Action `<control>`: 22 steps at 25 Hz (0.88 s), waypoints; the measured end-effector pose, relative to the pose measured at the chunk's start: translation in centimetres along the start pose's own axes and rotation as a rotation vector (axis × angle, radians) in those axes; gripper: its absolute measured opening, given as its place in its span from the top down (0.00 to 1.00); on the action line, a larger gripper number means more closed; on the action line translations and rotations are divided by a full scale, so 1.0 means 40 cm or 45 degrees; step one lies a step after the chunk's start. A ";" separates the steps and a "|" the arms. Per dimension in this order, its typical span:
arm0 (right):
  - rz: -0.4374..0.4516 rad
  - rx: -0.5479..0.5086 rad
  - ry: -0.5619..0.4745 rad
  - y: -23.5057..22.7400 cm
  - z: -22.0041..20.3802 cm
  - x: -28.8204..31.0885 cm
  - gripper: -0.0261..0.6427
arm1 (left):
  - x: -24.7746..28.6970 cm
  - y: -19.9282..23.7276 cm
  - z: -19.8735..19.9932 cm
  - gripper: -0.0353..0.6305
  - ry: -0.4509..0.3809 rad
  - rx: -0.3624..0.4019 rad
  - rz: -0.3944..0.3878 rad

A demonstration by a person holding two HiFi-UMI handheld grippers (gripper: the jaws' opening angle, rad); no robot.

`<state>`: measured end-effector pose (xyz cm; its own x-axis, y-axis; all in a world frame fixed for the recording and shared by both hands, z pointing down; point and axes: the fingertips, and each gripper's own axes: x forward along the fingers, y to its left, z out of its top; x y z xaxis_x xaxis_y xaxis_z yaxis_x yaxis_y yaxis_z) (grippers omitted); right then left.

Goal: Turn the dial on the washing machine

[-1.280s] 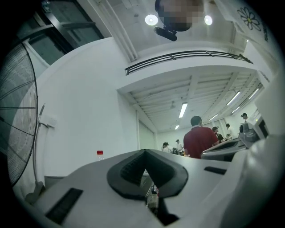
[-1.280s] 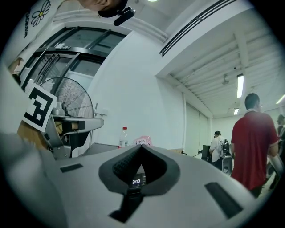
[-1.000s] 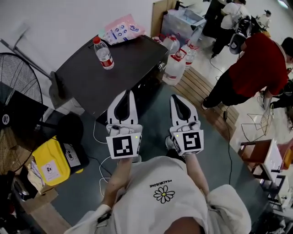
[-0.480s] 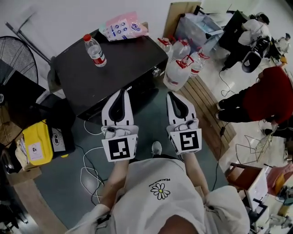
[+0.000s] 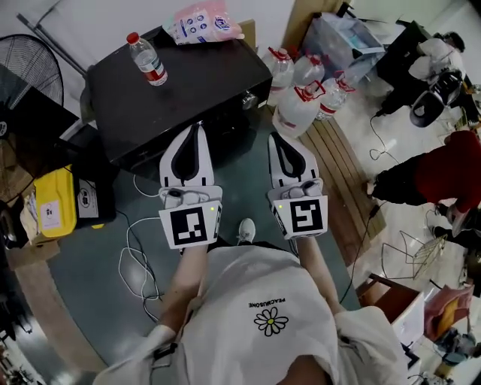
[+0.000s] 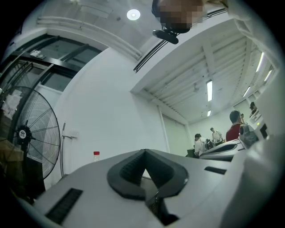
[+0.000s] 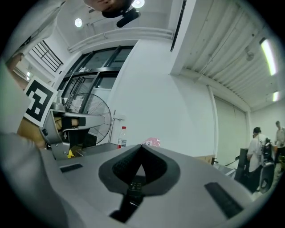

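**Left gripper** (image 5: 195, 128): jaws are resting closed tip to tip with nothing between them. It is pointing at the near edge of the washing machine.

**Right gripper** (image 5: 275, 138): jaws are likewise sitting fully together and empty. It is lying parallel to the left gripper, aimed past the machine's right corner.

**Washing machine** (image 5: 188, 90): a dark, flat-topped box that is standing ahead of the person, near the white wall. A small pale knob (image 5: 248, 98) is showing at its near right corner, too small to make out further.

**On the machine's top:** a water bottle (image 5: 146, 59) with a red cap is standing upright, and a pink packet (image 5: 201, 21) is lying at the far edge.

**Around it:**
- Big jugs (image 5: 301, 109) are crowding the machine's right side.
- A fan (image 5: 34, 71) is standing at left.
- A yellow case (image 5: 51, 212) is sitting below the fan.
- A white cable (image 5: 135, 259) is trailing over the floor.
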<state>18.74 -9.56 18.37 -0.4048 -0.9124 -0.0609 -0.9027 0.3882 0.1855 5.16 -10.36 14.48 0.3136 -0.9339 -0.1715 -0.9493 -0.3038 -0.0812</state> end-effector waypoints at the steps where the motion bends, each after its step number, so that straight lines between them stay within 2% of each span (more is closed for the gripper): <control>1: 0.020 -0.006 -0.006 -0.003 -0.002 -0.007 0.96 | -0.003 -0.007 0.006 0.95 -0.016 0.011 0.012; 3: 0.052 -0.027 -0.010 -0.008 -0.010 -0.015 0.96 | -0.010 -0.022 0.013 0.95 -0.046 0.024 0.032; 9: 0.056 -0.004 0.010 -0.027 -0.035 -0.029 0.96 | -0.021 -0.078 -0.015 0.95 0.018 -0.005 0.018; 14: 0.058 0.017 0.019 -0.037 -0.037 -0.047 0.96 | -0.010 -0.105 -0.006 0.95 0.000 -0.005 0.008; 22: 0.043 0.014 -0.001 -0.075 -0.043 -0.026 0.96 | 0.019 -0.102 -0.036 0.95 0.020 -0.016 0.011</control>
<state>22.14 -9.99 19.58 -0.4353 -0.8986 -0.0553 -0.8901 0.4202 0.1766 9.22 -10.10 16.10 0.3052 -0.9393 -0.1566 -0.9521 -0.2981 -0.0678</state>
